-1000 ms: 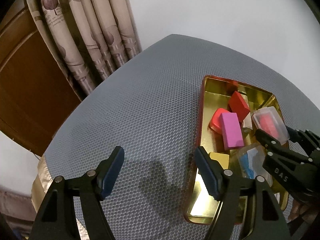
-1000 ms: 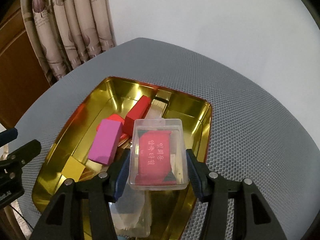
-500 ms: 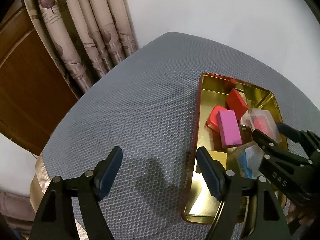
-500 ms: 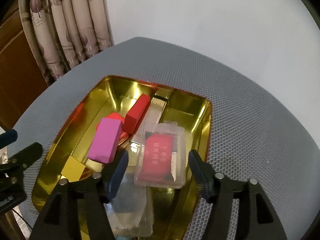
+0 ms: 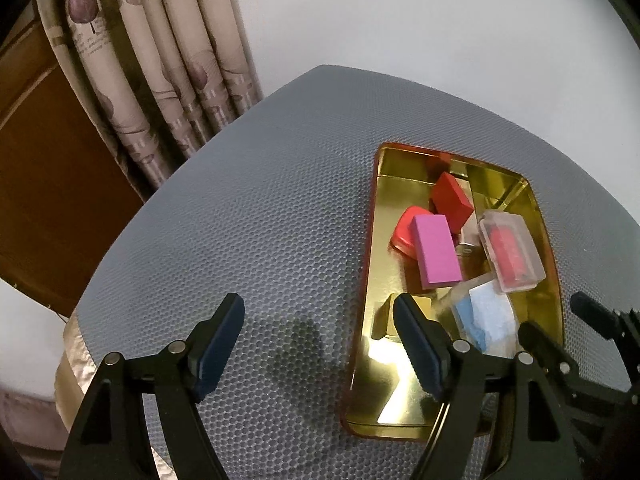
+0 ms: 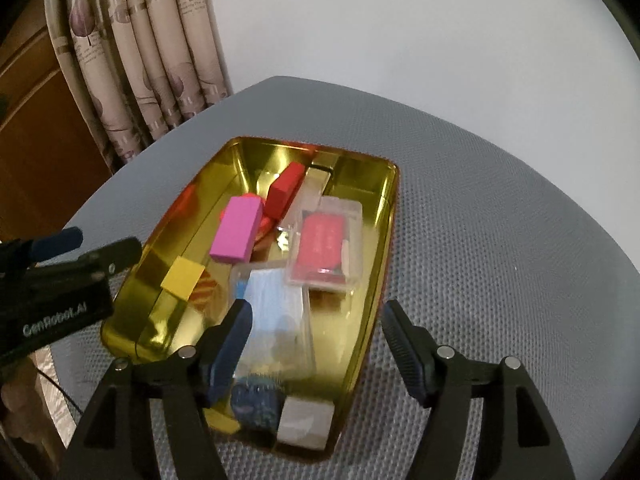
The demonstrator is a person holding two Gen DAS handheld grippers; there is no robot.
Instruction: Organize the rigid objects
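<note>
Gold tin (image 6: 386, 216) ahead holds the clear case (image 6: 326, 246); I keep right gripper (image 6: 316, 344) wide, empty, left gripper (image 5: 318, 338) likewise

- One gold tin (image 6: 388, 216)
- One pink block (image 6: 236, 234)
- One red block (image 6: 285, 191)
- One yellow block (image 6: 182, 279)
- One white block (image 6: 306, 424)
- Two clear plastic cases: one with a red insert (image 6: 326, 250), one with a blue insert (image 6: 276, 308)
- One red rounded piece (image 5: 403, 232), mostly hidden under the pink block
- Two grippers: left (image 5: 318, 344), right (image 6: 316, 344)
</note>
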